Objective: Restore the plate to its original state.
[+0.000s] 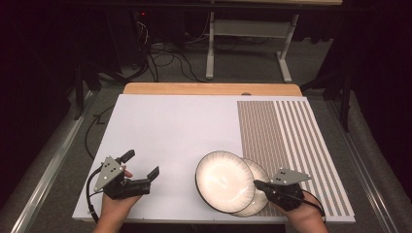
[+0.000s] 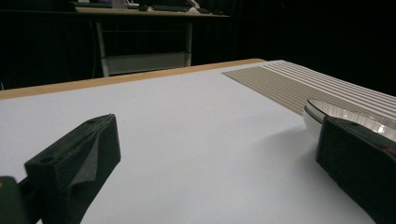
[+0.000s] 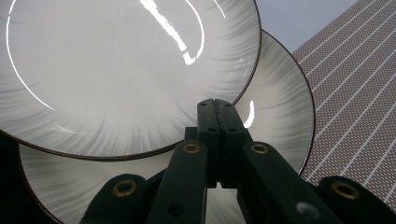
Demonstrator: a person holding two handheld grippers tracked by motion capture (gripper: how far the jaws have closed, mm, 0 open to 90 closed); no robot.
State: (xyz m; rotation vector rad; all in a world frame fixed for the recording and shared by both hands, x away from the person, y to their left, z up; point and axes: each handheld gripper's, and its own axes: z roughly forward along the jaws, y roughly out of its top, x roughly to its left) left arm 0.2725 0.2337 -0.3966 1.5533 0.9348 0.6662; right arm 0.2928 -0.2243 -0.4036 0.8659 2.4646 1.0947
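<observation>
Found the left gripper (image 1: 141, 164) at the left near edge of the white table (image 1: 170, 126), jaws spread wide with nothing between them, well apart from the crockery. Counted two plates, both glazed white with grey streaks and a thin dark rim: the upper plate (image 1: 224, 180) lying tilted over the lower plate (image 1: 258, 171), overlapping it, near the front edge right of centre, partly on the striped mat (image 1: 286, 136). Judged both stiff, fairly heavy for their thinness, slick with glaze and liable to chip or crack if knocked together or dropped. Reckoned the rim the only place to take hold, jaws above and below the lip where the upper plate overhangs, since the flat glossy middle offers nothing to pinch. Saw the right gripper (image 1: 256, 183) farthest right, jaws pressed together with nothing visibly between them, tips just at the upper plate's rim over the lower one. Counted two grippers and one mat.
</observation>
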